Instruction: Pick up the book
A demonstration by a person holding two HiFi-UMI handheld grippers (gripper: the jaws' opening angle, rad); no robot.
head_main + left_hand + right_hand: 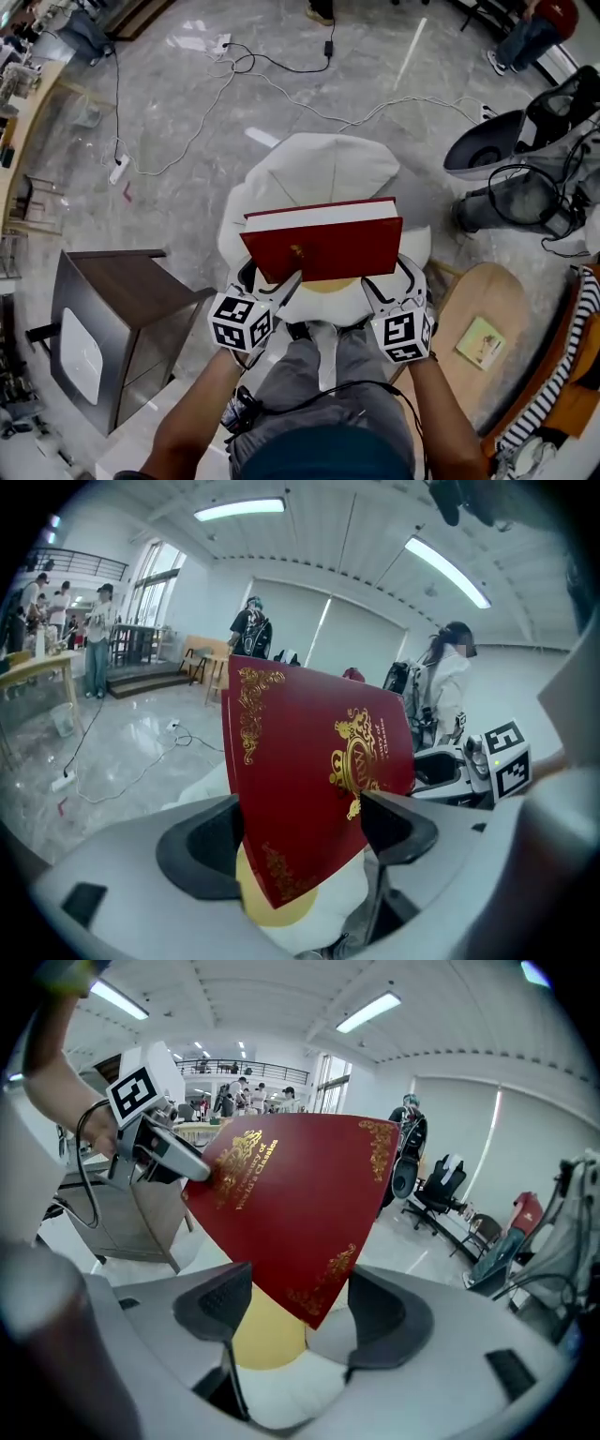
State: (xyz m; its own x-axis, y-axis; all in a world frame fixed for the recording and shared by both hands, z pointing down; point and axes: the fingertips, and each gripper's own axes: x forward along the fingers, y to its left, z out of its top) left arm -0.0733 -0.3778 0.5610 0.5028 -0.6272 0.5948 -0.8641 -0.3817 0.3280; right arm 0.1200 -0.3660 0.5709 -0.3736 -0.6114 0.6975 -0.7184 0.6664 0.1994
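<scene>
In the head view, the book [323, 246] was at frame centre, held tilted above a white cushion [319, 164]. The left gripper [281, 292] and right gripper [382, 289] took its lower corners, likely to share its weight, with both forearms reaching forward. In the left gripper view, the fingers clamped the cover. In the right gripper view, the fingers pinched the bottom corner.

The book [323, 246] is deep red with gold ornamental print.

Head view looks steeply down; left gripper view and right gripper view look close along their jaws, all three sharing the book [323, 246].
</scene>
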